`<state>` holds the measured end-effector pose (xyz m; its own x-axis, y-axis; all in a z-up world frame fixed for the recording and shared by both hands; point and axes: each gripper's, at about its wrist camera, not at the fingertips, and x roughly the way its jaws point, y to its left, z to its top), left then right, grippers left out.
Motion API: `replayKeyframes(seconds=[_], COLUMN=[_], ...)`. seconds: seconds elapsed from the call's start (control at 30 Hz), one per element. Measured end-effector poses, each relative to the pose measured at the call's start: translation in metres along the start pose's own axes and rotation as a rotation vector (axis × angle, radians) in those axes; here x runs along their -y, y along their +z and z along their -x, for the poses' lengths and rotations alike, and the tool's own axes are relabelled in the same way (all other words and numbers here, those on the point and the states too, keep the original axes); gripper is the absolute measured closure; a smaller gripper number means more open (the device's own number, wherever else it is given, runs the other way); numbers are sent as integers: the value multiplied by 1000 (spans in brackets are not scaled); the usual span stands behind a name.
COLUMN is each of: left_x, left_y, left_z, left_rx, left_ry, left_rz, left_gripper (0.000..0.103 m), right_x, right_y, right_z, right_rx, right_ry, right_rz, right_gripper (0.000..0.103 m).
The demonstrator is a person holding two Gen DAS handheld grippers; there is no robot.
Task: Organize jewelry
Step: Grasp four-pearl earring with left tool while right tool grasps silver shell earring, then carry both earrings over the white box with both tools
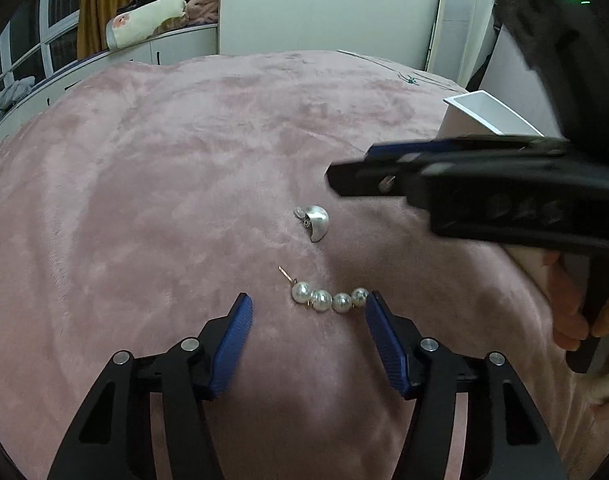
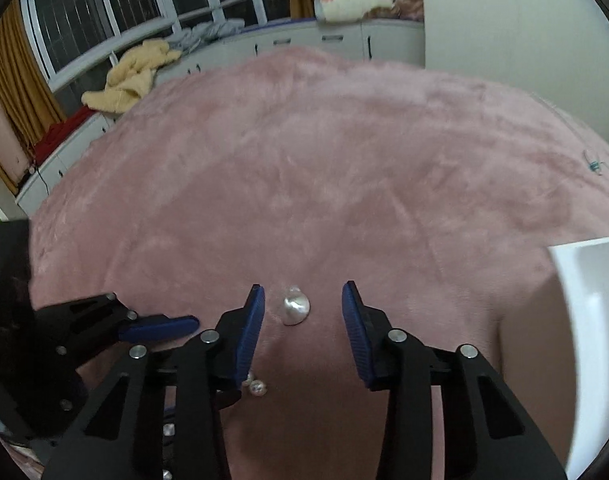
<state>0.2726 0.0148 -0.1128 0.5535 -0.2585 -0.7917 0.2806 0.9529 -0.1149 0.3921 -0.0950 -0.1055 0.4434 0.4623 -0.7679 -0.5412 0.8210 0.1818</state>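
Observation:
A pearl earring (image 1: 328, 299), a curved row of several pearls with a gold pin, lies on the pink blanket (image 1: 184, 184). My left gripper (image 1: 309, 304) is open just in front of it, its right fingertip touching the last pearl. A silver dome earring (image 1: 316, 220) lies a little beyond. In the right wrist view my right gripper (image 2: 303, 294) is open with the silver earring (image 2: 295, 305) between its fingertips on the blanket (image 2: 344, 160). Pearls (image 2: 258, 387) show beside its left finger. The right gripper (image 1: 344, 178) hovers above the silver earring in the left wrist view.
A white box (image 1: 480, 114) stands on the blanket to the right; its rim (image 2: 584, 280) fills the right edge of the right wrist view. White cabinets with plush toys (image 1: 144, 24) and clothes (image 2: 132, 76) line the window behind the bed.

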Motion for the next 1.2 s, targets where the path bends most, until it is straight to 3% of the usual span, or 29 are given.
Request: replayKeyframes(seconds=[0.17,0.3,0.4,0.47,0.5,0.8,1.2], left_x=[-2,0,0,0,0,3,16], left_y=[8,10,9,7,7,0,10], left_z=[-4,-14,-17,-18,-19,-11,31], left_rx=[15,-12,-23,-26,-36,-48,-2], left_ry=[-27,-30,-51,-61,-76,-80,-44], left_rz=[-6,-41,-43,-41,-40,-44,-71], left_gripper=[43,61,74,80,87,87,87], right_x=[4,9,9,4,3,9,11], right_y=[-1,0,1,0,-2,-5,-1], right_z=[-28,-37,-39,-39,-39,-27,38], right_rx=[-74,-112,-141,-157,-166,-151,-75], right_ry=[12,53,90,79,79,80,46], right_rz=[15,2,-4,16,21,-13,-12], right_gripper=[70,72,84,84,84,84,84])
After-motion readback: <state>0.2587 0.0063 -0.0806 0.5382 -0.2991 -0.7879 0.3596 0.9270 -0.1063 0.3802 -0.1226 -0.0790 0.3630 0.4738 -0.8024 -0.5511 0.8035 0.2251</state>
